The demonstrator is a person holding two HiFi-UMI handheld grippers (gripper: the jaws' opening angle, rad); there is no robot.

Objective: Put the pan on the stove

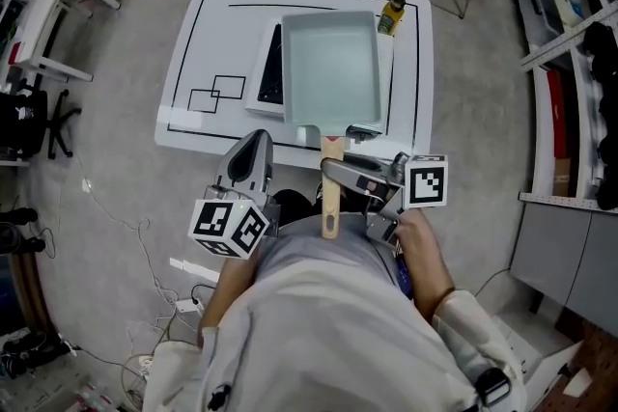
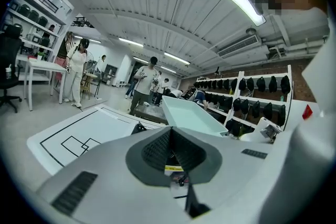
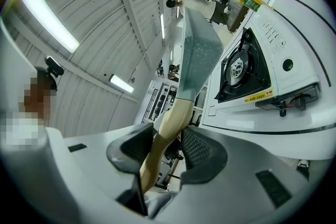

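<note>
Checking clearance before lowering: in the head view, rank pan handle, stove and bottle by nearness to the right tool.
1. Pan handle, gripped in the right tool.
2. Stove, beneath the pan, mid-table.
3. Bottle, far edge of the table.

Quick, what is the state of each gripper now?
Left gripper: closed, empty.
Right gripper: closed on the pan handle.
</note>
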